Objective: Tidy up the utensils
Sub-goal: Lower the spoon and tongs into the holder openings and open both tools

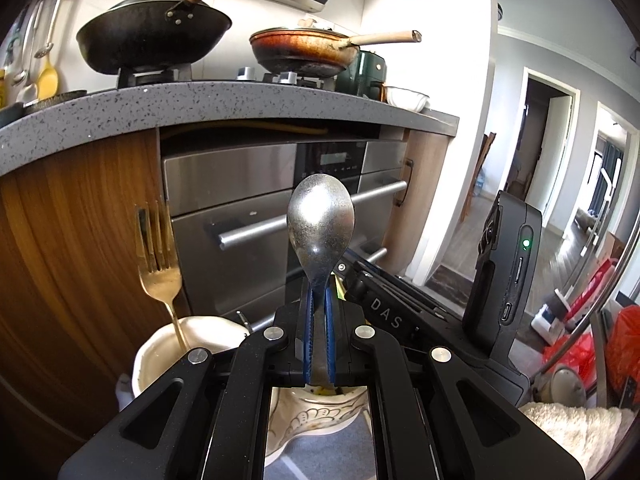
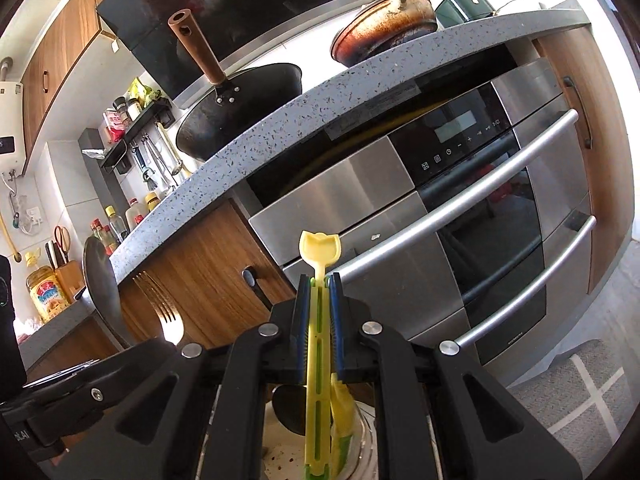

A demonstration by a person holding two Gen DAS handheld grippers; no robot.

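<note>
Pinching a metal spoon [image 1: 320, 220] in my left gripper [image 1: 319, 300], bowl at twelve o'clock; right gripper [image 2: 319, 312] clamps a yellow utensil [image 2: 319, 252], probably plastic. Gold fork [image 1: 158, 256] stands in a white cup [image 1: 160, 354] at nine.

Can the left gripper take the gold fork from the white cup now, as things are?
Probably not yet. The left gripper is shut on the silver spoon, so it has no free jaws. The gold fork stands unblocked in the white cup, just to its left.
</note>
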